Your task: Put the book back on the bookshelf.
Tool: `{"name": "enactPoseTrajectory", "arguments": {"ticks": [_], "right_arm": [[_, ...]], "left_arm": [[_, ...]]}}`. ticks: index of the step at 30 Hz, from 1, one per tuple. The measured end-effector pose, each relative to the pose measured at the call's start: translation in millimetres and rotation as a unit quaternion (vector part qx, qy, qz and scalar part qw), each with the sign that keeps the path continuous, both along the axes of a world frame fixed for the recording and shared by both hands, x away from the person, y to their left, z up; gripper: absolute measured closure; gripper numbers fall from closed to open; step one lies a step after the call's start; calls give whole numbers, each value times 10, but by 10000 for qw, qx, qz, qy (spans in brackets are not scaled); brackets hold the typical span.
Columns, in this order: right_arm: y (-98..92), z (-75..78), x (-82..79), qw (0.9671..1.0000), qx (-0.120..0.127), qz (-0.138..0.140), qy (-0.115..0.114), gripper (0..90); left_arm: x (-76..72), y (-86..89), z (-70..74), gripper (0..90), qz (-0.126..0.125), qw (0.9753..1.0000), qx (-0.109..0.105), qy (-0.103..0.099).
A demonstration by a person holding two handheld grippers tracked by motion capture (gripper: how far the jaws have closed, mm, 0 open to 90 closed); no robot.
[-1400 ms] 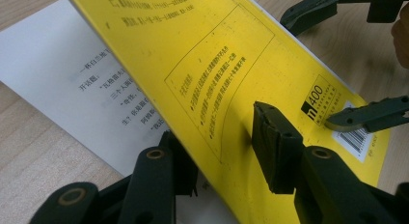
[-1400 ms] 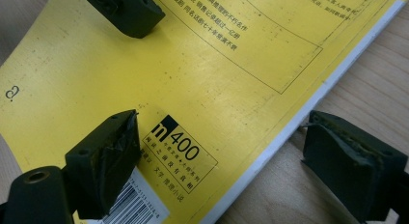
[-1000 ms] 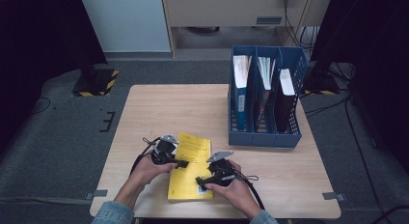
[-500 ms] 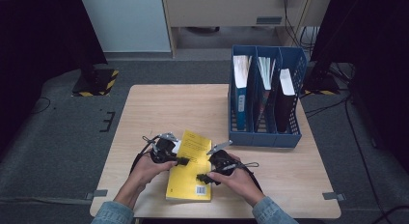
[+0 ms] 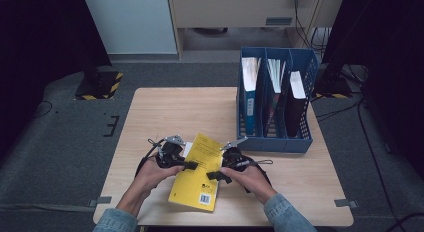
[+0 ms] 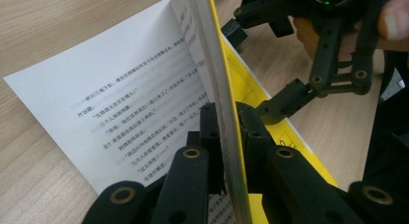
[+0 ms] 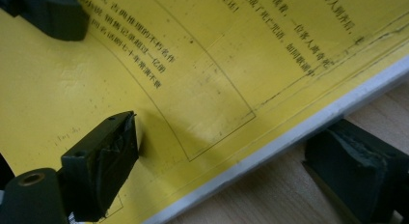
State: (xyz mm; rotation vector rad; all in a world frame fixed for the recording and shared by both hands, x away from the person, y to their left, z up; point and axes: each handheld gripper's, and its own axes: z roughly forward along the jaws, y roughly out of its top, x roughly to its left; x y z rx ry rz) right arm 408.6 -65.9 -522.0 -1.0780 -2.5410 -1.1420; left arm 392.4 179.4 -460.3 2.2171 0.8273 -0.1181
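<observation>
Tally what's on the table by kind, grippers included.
Yellow book: 1
Blue file rack: 1
Grippers: 2, left gripper shut on the book's cover, right gripper open astride its edge
Total: 4

Left gripper (image 5: pixel 192 165): black body, grey three-cornered plate on top, black cable looping at its left.
Right gripper (image 5: pixel 215 175): black body, grey plate at its far end, black cable trailing right.
Jaws: black linked bars; round brass-ringed pivot holes; dark, scuffed pads (image 7: pixel 108 151).
Sleeves (image 5: pixel 287 213): blue denim, cuffs at the wrists.
</observation>
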Motion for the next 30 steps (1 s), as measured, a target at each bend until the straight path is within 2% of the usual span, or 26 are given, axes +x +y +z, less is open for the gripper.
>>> {"name": "enactPoseTrajectory", "arguments": {"ticks": [4, 6, 11, 16, 20, 22, 24, 26, 30], "right_arm": [[-25, -3, 43, 9996, 172, 43, 211, 209], [-47, 11, 61, 9994, 222, 74, 245, 256], [-55, 117, 50, 9998, 193, -19, 77, 329], [-62, 300, 41, 9997, 182, -79, -136, 402], [-49, 454, 32, 9995, 143, 62, -259, 439], [-28, 496, 28, 9996, 242, 124, -117, 465], [29, 527, 5, 9990, 286, 326, -70, 472], [78, 562, -11, 9988, 180, 412, -189, 468], [124, 642, -10, 9983, -22, 410, -407, 476]], "left_arm": [[-5, 28, 19, 829, -24, 10000, 49, -6], [-6, 49, 26, 828, -31, 10000, 64, -6], [2, 86, 57, 831, 8, 9998, 159, -105], [19, 152, 101, 838, 44, 9997, 104, -199], [38, 196, 129, 840, 39, 9997, 24, -223], [42, 199, 136, 842, 32, 9997, -63, -239], [43, 199, 153, 845, 11, 9995, -202, -241], [41, 196, 176, 845, 13, 9994, -208, -293], [38, 211, 213, 844, 48, 9990, -230, -371]]}}
